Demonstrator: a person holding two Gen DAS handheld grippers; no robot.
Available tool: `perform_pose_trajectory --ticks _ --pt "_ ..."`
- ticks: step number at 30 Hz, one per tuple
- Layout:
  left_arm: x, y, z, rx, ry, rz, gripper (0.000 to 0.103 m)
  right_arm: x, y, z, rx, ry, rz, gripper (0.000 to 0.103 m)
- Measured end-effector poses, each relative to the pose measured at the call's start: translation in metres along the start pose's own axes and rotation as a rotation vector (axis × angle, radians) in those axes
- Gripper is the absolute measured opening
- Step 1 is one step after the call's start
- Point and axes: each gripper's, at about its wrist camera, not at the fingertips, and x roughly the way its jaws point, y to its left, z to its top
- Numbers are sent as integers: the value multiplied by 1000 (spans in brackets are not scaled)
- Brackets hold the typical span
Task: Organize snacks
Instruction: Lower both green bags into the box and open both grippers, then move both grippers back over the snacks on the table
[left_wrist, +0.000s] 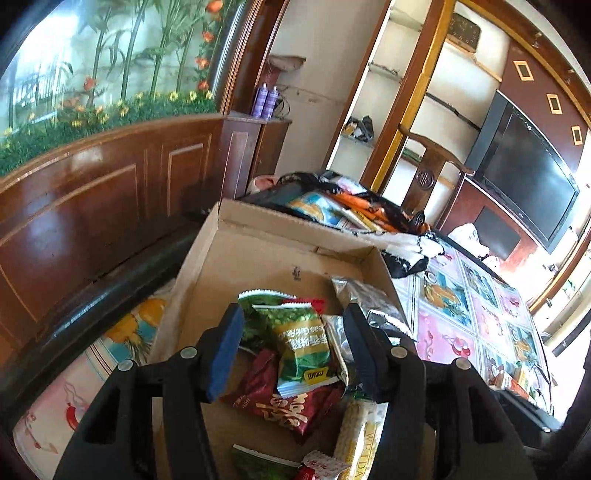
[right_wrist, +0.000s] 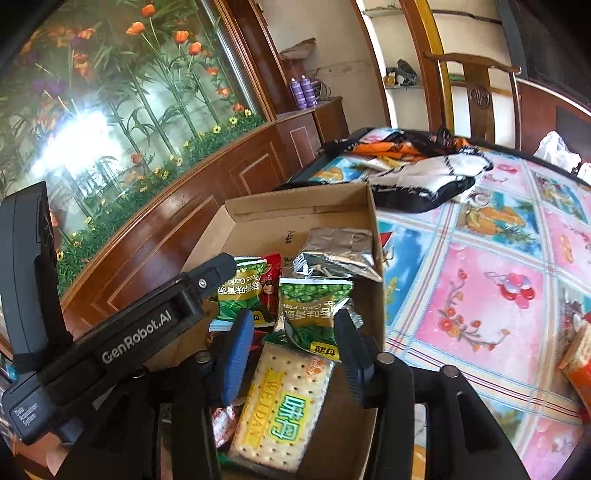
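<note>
Over the cardboard box (right_wrist: 303, 206), which serves as the landmark, both grippers hover with snacks piled inside. At the box's left side, the left gripper (left_wrist: 291, 347) stands released, its pads clear of the green pea packet (left_wrist: 301, 343) lying between and beneath them on a dark red packet (left_wrist: 284, 402). Toward the box's far right corner rests a silver foil pouch (right_wrist: 338, 254). At the box's near right, the right gripper (right_wrist: 291, 347) is likewise let go, jaws apart above the cracker pack (right_wrist: 282, 402), with a second green pea packet (right_wrist: 314, 306) just beyond its tips. Right of the box, on the flowered tablecloth (right_wrist: 480, 288), an orange packet (right_wrist: 578, 365) waits at the edge of view.

Both drops look finished. To do this step well, I would lift each gripper straight up so no pad snags a wrapper, then go for the orange packet outside the box.
</note>
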Motion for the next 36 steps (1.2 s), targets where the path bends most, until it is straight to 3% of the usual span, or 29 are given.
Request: perform_pose_trajectory --ticks 8,12,16,19,25,32,36 --pt "-16 -22 -3 108 -119 82 63 -37 1 -2 -74 -99 -94 58" --pt "-19 -32 -7 162 -159 126 64 -50 3 -8 -129 -145 -189 59" --pt "-25 -42 -11 211 -205 155 73 -58 -2 -16 -180 -162 -264 62" --pt "-28 -45 -13 221 -218 139 76 -61 -14 -21 -184 -139 -262 63" --pt "-28 -49 -15 234 -218 120 76 -80 -99 -17 9 -104 -294 62" --pt "-27 -55 -17 243 -202 97 76 -117 -230 -29 274 -64 -453 62" --pt "-29 -59 -19 253 -199 67 76 -116 -262 -42 400 1 -388 62"
